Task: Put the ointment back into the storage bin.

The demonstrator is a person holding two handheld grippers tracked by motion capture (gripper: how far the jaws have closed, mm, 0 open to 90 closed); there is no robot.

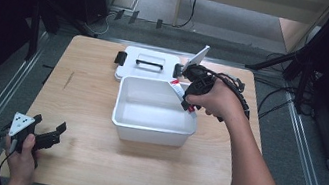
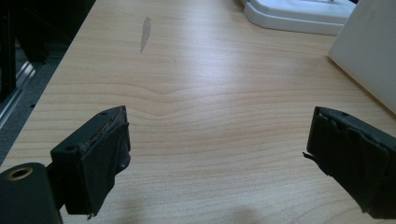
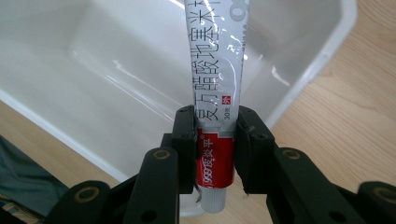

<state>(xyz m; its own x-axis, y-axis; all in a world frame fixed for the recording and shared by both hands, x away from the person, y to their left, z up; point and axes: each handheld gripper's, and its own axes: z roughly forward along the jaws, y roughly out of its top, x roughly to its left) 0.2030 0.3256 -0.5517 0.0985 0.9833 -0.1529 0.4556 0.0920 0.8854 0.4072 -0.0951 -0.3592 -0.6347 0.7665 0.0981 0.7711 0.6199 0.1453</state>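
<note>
A white plastic box [image 1: 123, 98] stands open in the middle of the wooden table, and its inside looks bare. My right gripper [image 1: 187, 96] hangs over the box's right rim, shut on a white and red ointment tube [image 3: 215, 88]. The tube [image 1: 179, 88] points into the box [image 3: 84, 70], with its capped end toward the camera. Near the table's front left corner, my left gripper [image 1: 55, 134] is held low over the bare wood, and its fingers [image 2: 100, 154] stand wide apart with nothing between them.
The box's white lid [image 1: 147, 62], with a dark handle and a black clasp, lies flat behind the box. Bare wood [image 2: 196, 102] stretches ahead of the left gripper. Tripod legs and cables stand on the floor at the right.
</note>
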